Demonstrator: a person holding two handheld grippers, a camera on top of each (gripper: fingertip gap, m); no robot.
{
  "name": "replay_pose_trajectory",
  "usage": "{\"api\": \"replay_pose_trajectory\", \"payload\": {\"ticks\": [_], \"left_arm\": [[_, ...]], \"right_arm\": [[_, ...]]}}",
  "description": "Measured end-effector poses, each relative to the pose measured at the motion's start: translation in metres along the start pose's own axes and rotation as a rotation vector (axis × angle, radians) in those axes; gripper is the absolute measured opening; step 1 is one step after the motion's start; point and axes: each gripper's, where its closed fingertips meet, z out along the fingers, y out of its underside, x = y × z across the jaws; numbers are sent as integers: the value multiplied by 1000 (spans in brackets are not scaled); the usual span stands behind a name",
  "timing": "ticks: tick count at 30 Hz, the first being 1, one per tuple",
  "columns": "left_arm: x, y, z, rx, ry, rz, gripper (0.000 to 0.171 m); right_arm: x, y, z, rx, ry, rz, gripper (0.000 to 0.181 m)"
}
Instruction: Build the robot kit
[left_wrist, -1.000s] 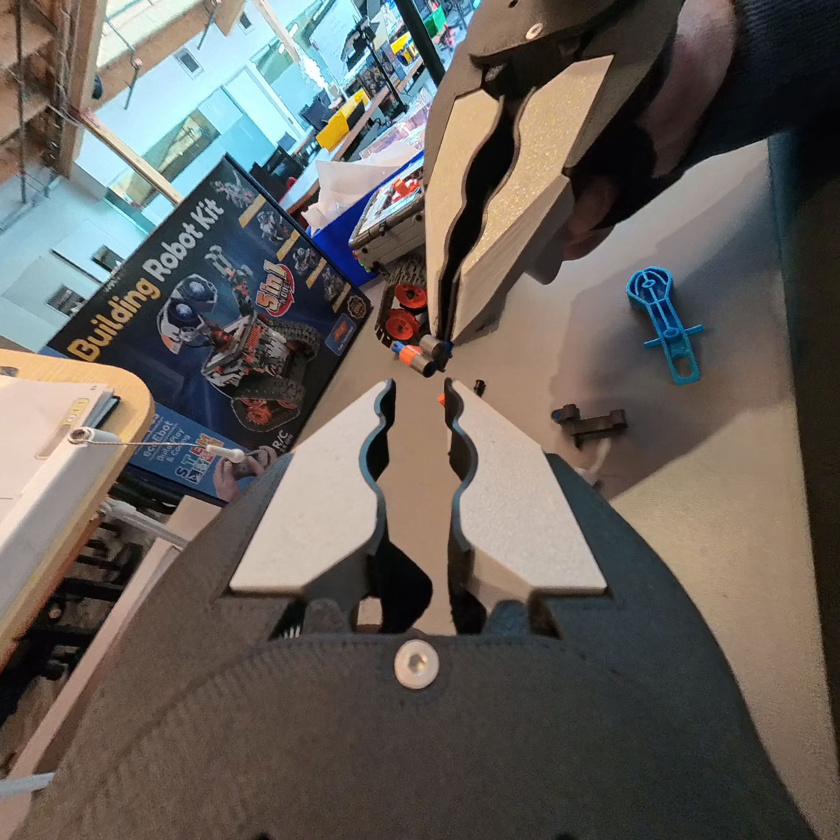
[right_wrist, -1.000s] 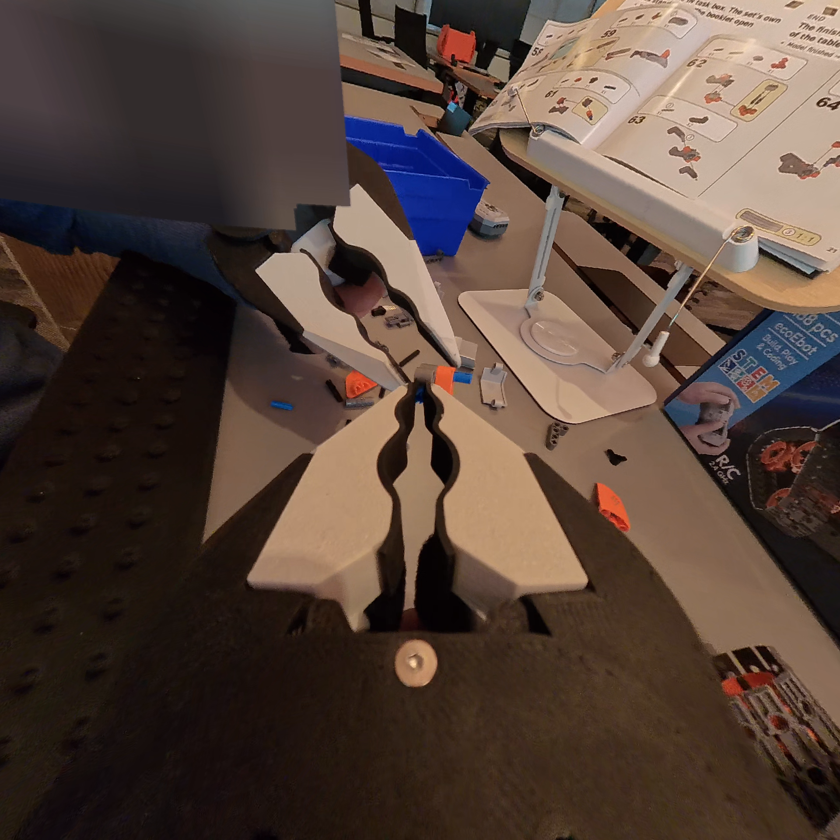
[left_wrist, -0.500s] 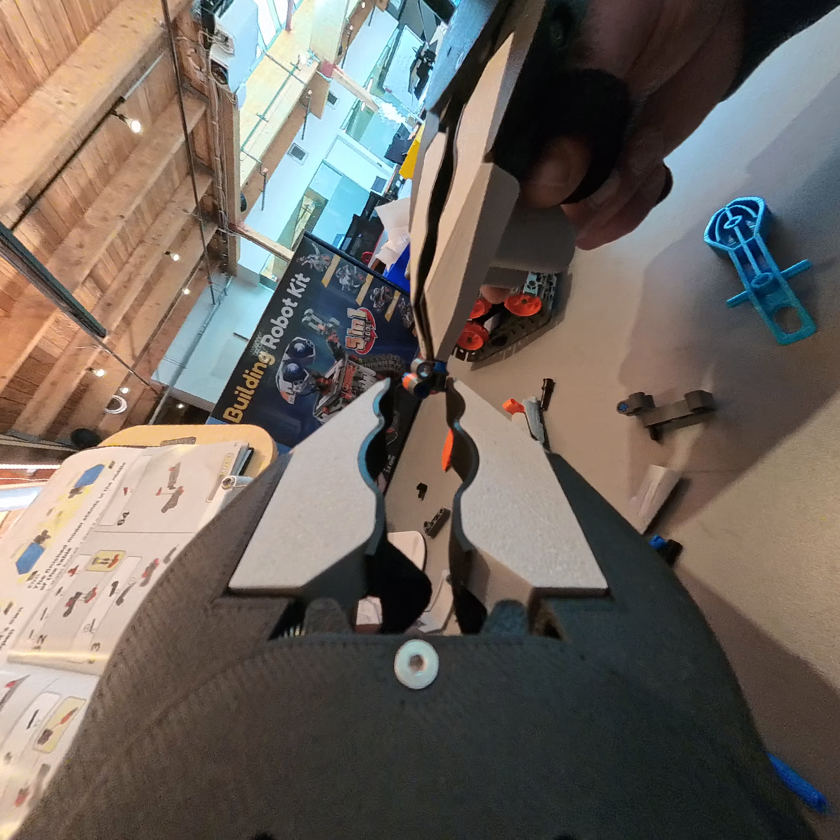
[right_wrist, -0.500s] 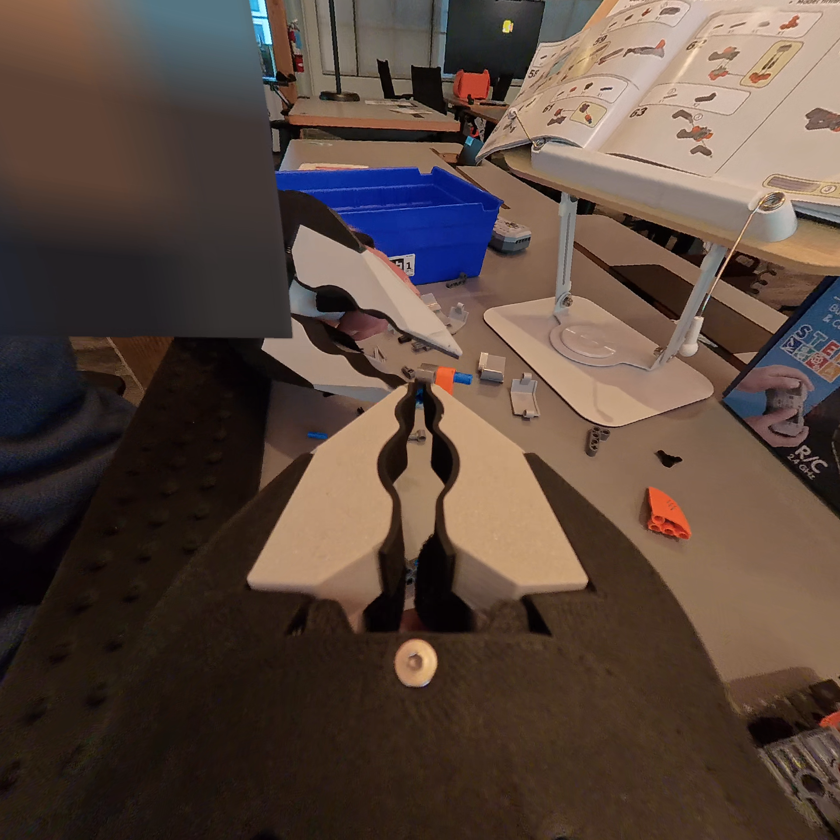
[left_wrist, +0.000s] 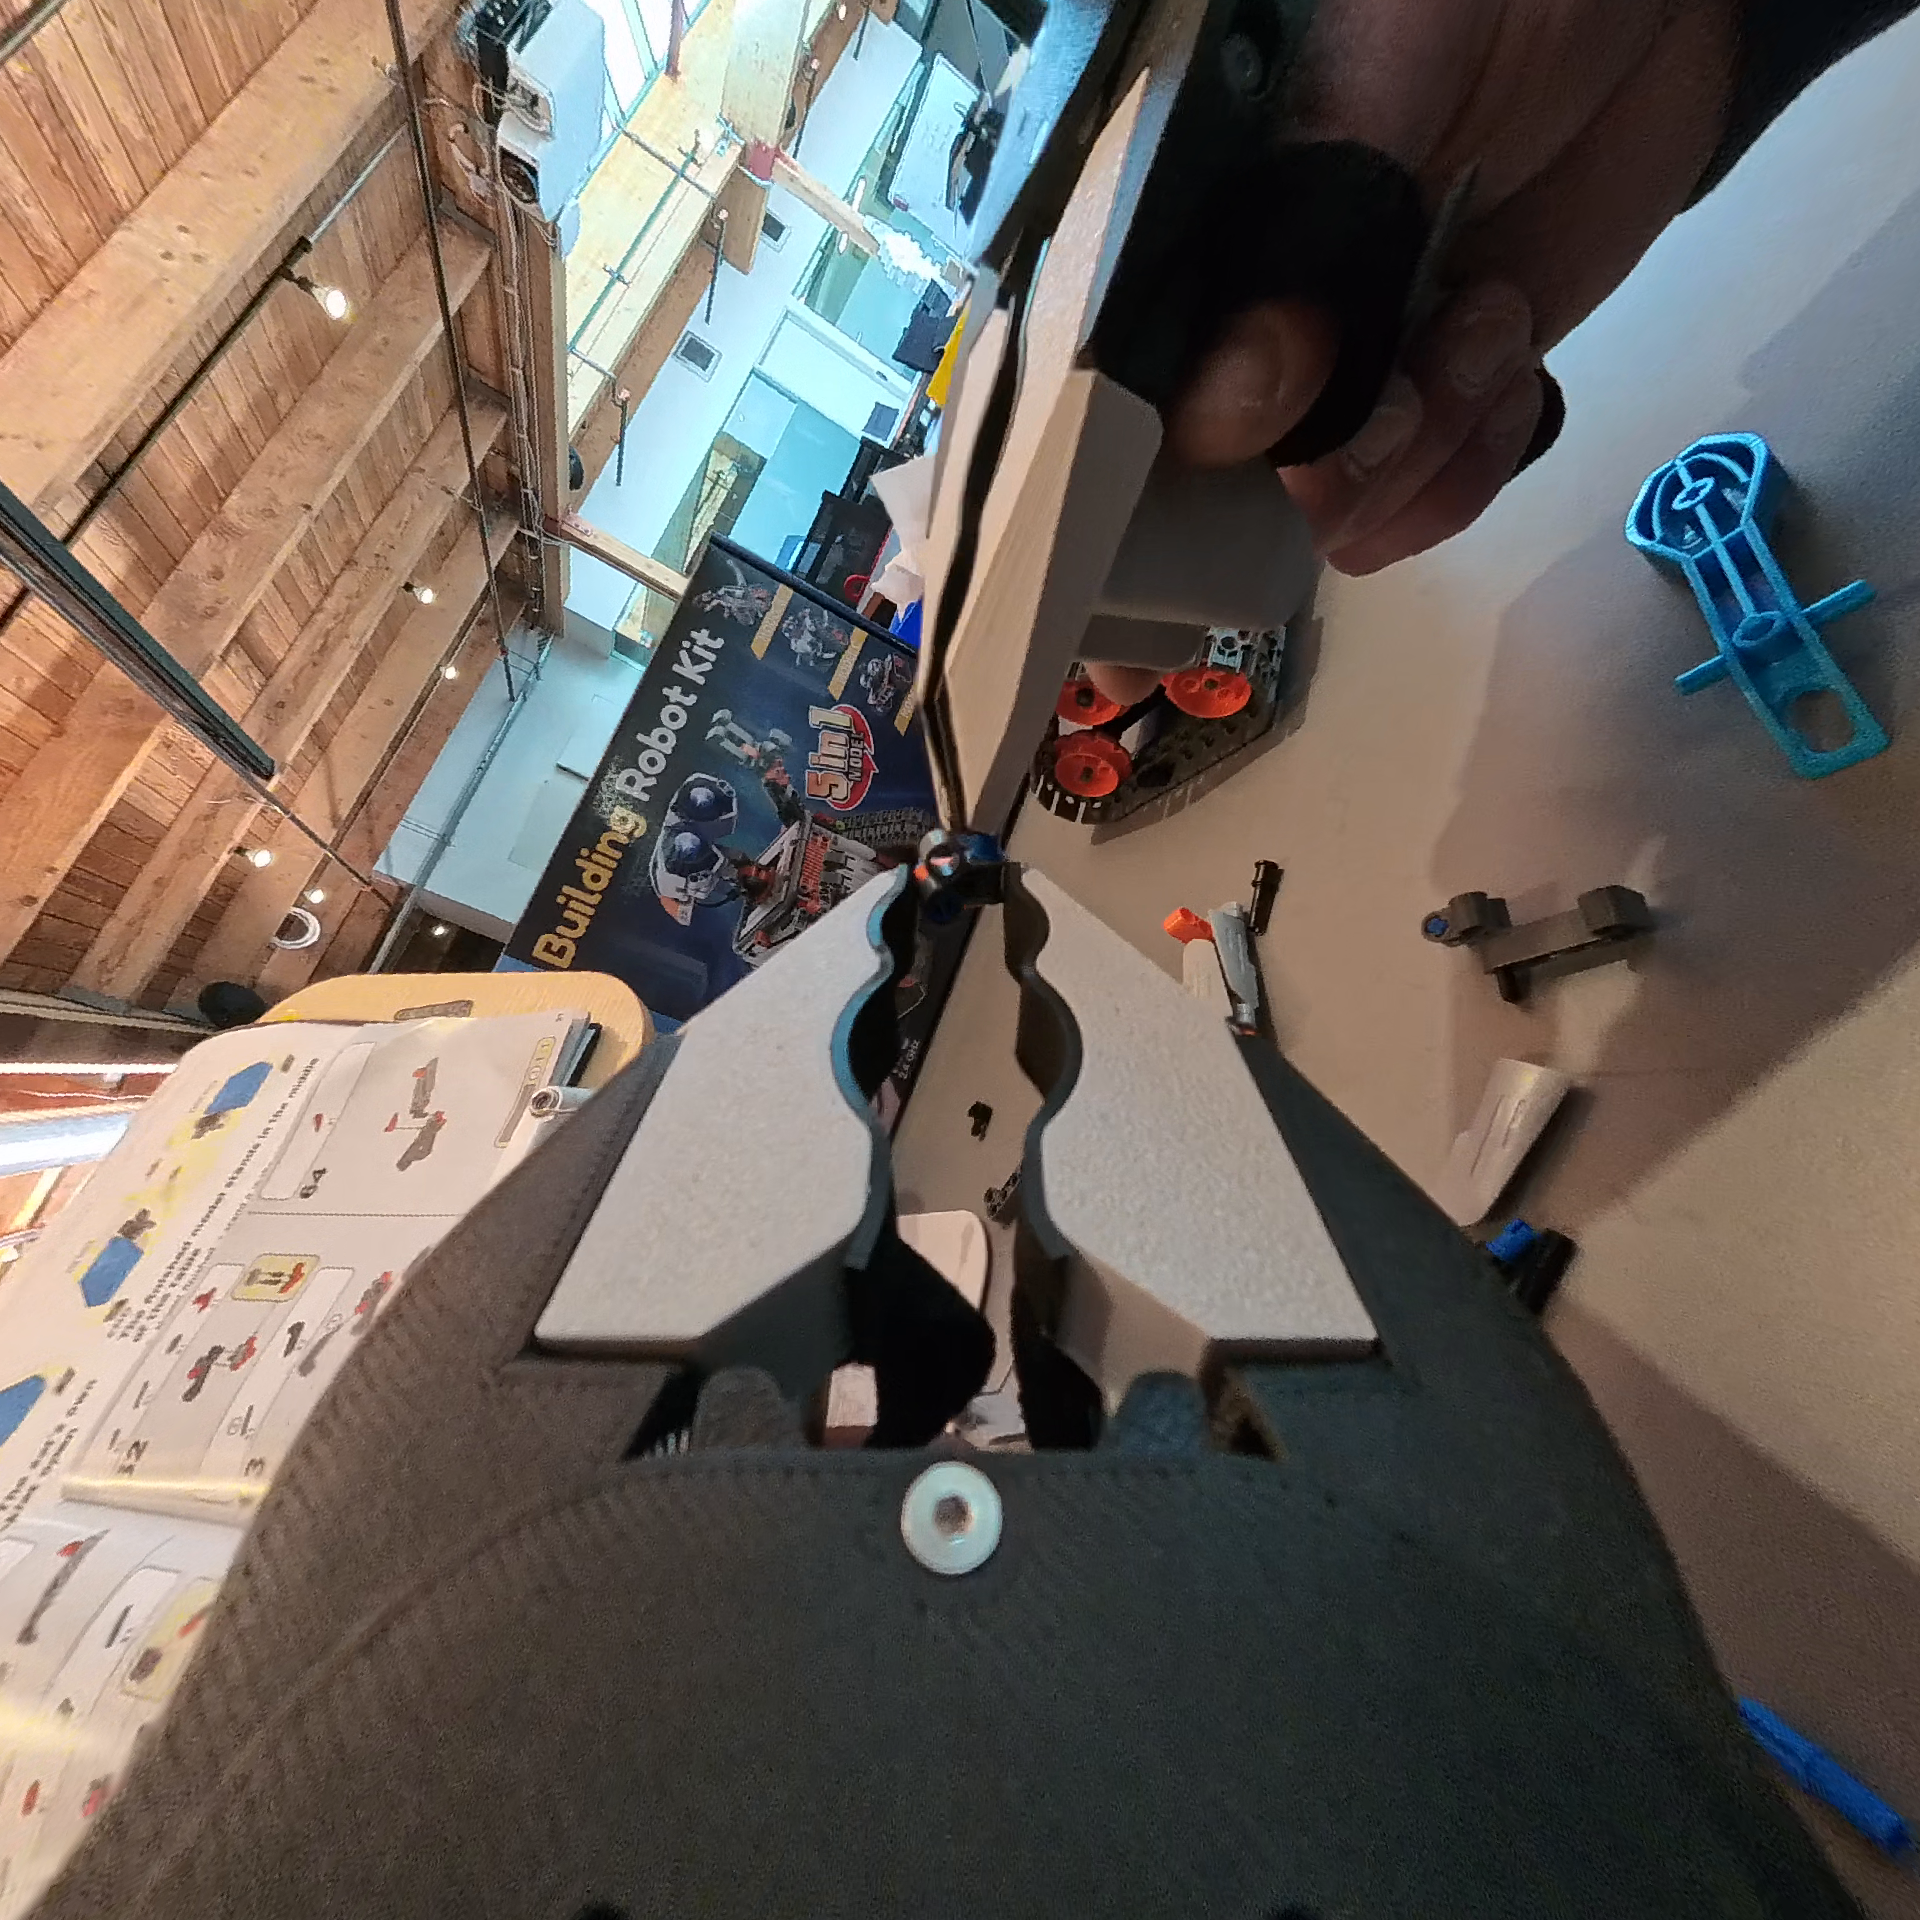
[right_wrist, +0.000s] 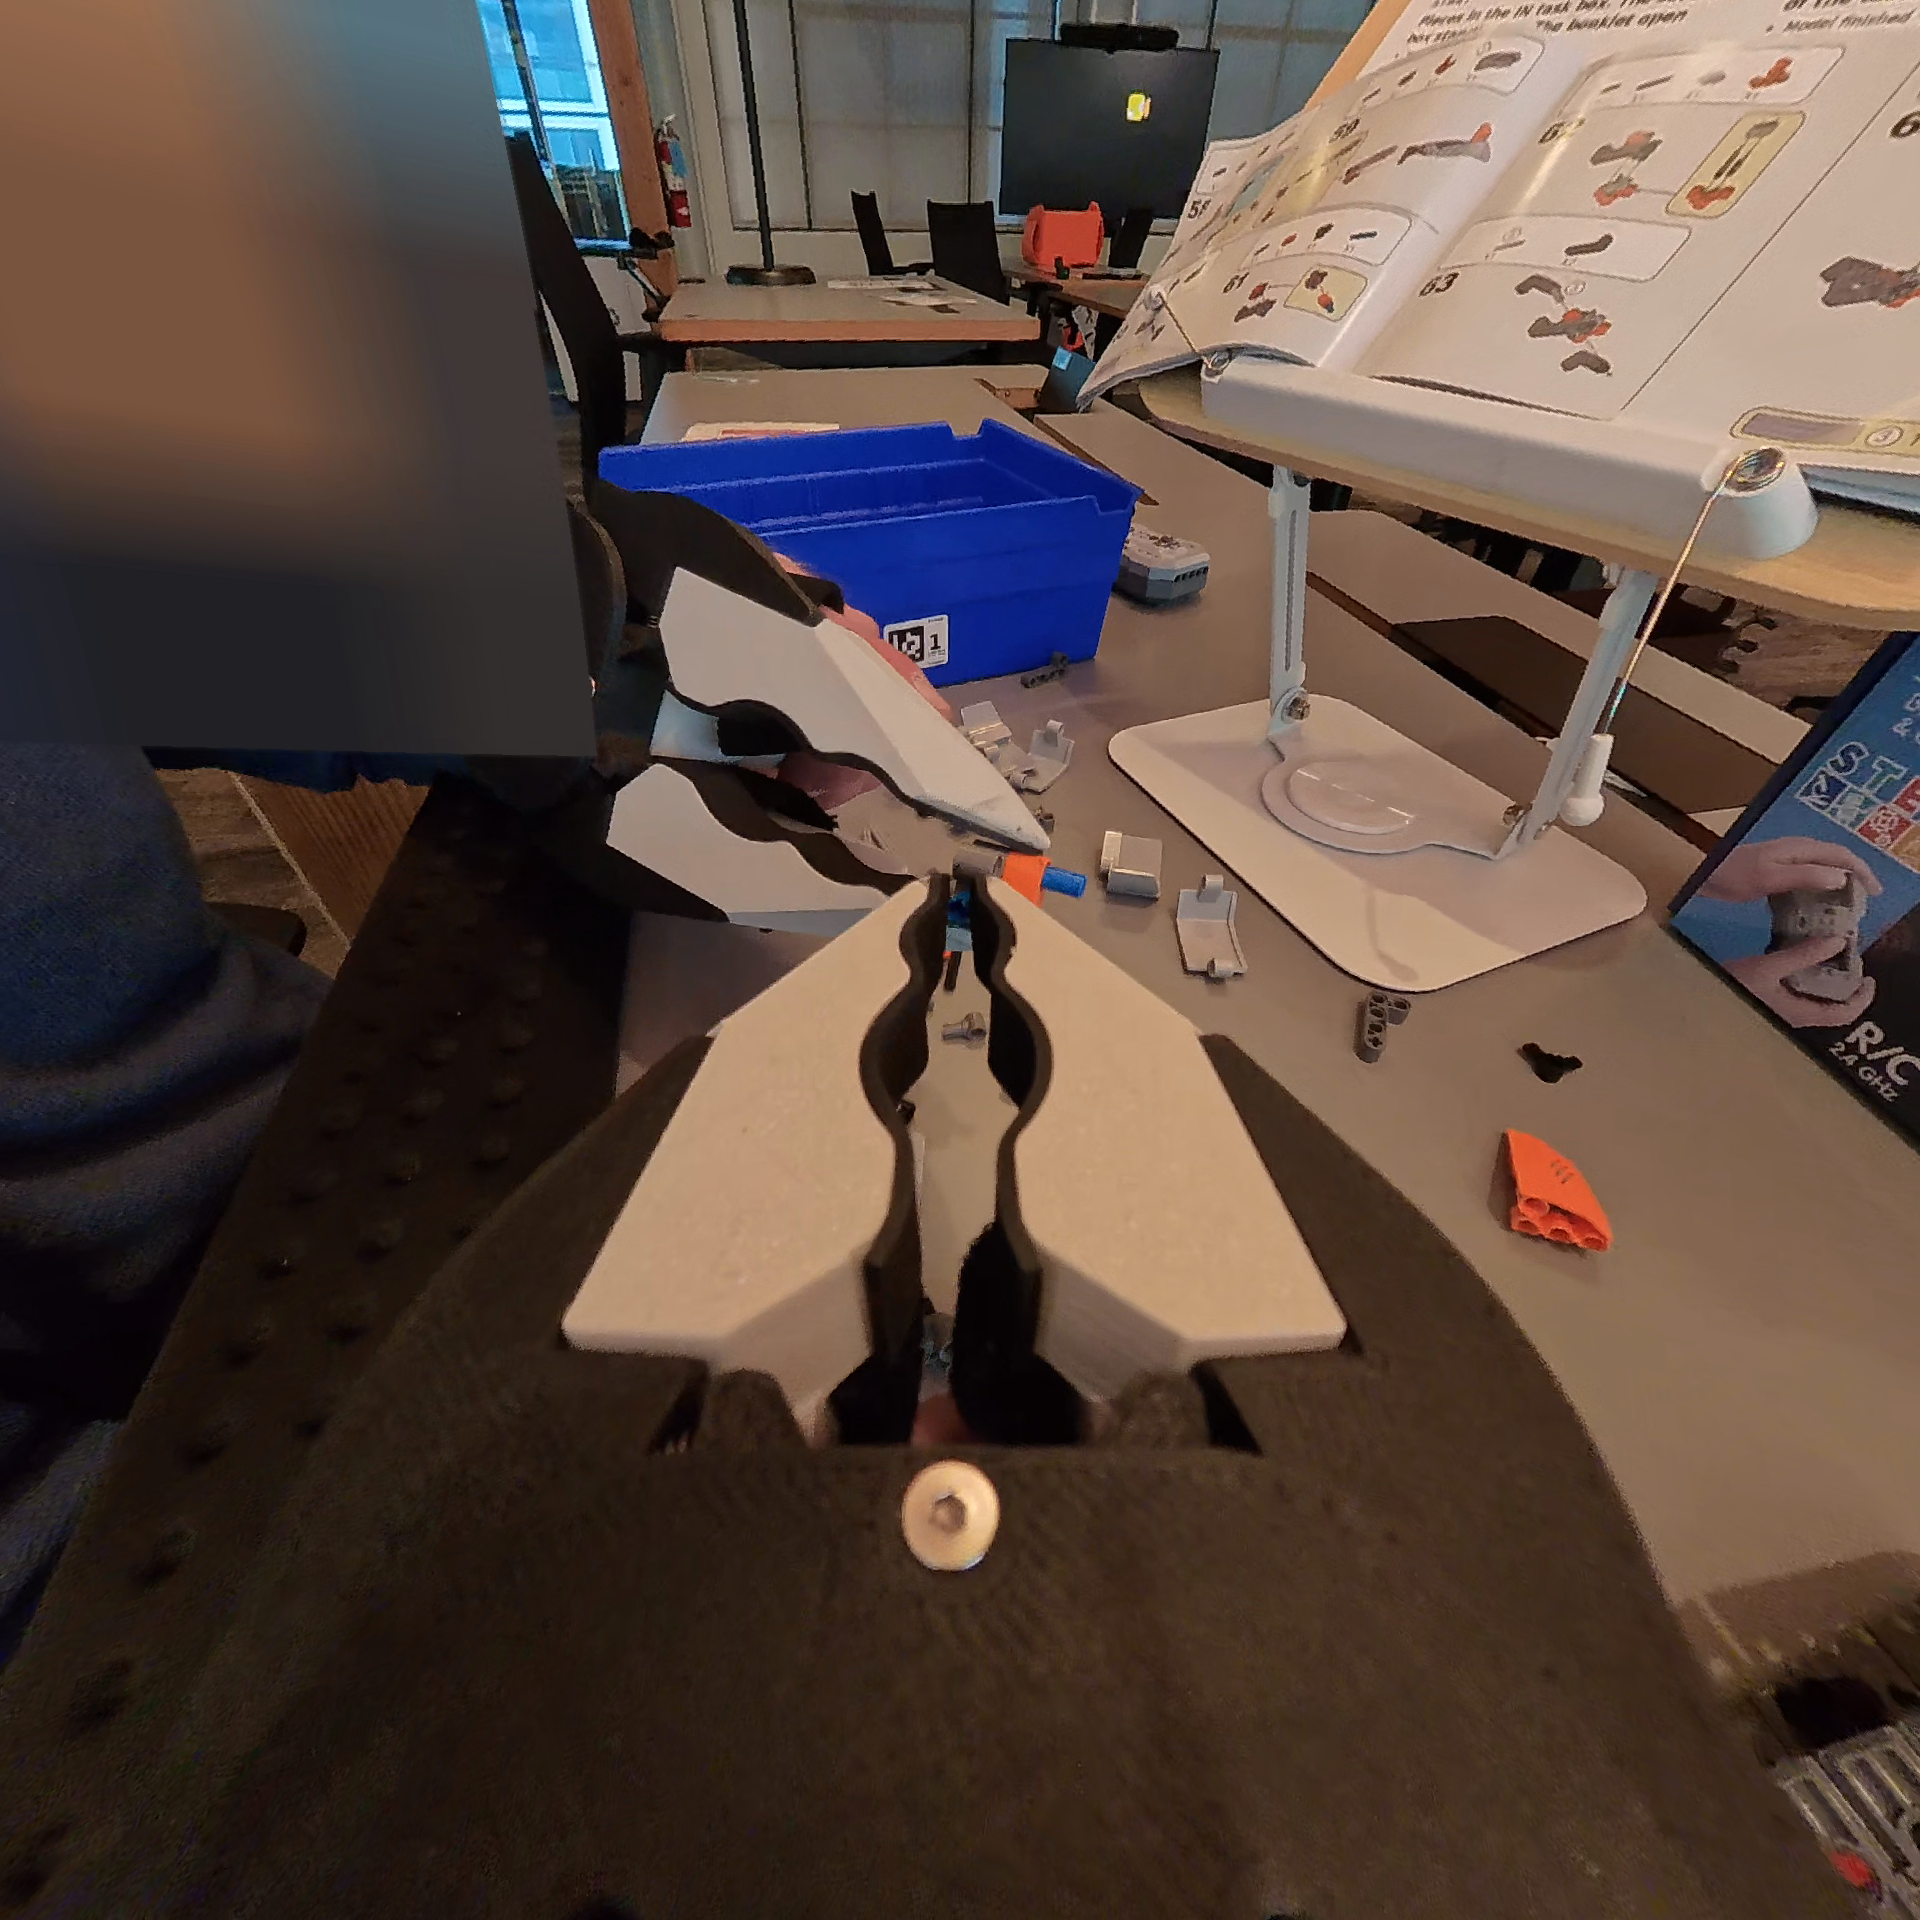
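My right gripper (right_wrist: 963, 896) is shut on a small part assembly (right_wrist: 1023, 873) made of a grey connector, an orange bush and a blue pin, and holds it above the grey table (right_wrist: 1351, 1195). In the left wrist view the right gripper (left_wrist: 951, 821) comes down from above, held by a gloved hand (left_wrist: 1403, 312). My left gripper (left_wrist: 961, 883) stands partly open with its fingertips on either side of the assembly's end (left_wrist: 951, 868). I cannot tell whether they touch it. In the right wrist view the left gripper (right_wrist: 977, 857) reaches in from the left.
A blue bin (right_wrist: 935, 561) stands behind. A white book stand (right_wrist: 1403, 883) carries an open instruction booklet (right_wrist: 1558, 208). A kit box (left_wrist: 727, 790), a tracked vehicle (left_wrist: 1164, 727), a blue tool (left_wrist: 1745, 623), an orange piece (right_wrist: 1553, 1195) and small grey parts (right_wrist: 1132, 862) lie around. Only a small space, under 4 cm, lies between the two pairs of fingers.
The two grippers have come together tip to tip. My left gripper has tilted upward and its tips now flank the assembly held by the right gripper. Neither gripper's opening has changed.
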Motion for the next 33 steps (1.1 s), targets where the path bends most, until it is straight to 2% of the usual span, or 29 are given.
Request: {"api": "replay_pose_trajectory", "payload": {"ticks": [7, 12, 18, 21, 25, 33], "left_arm": [[-7, -2, -2, 54, 50, -185, 14], [-13, -5, -5, 121, 114, -374, 15], [-16, -12, -10, 212, 232, -613, 14], [-17, -14, -11, 252, 305, -747, 14], [-17, -18, -13, 308, 391, -896, 14], [-13, -26, -17, 352, 510, -1036, 14]], "right_arm": [[4, -6, -5, 10, 51, -96, 17], [4, -5, -2, -39, 192, -392, 13], [9, -9, -1, -71, 344, -662, 20], [10, -13, -1, -89, 425, -818, 20], [6, -15, 2, -108, 474, -933, 17], [2, -19, 3, -125, 558, -1150, 6]]}}
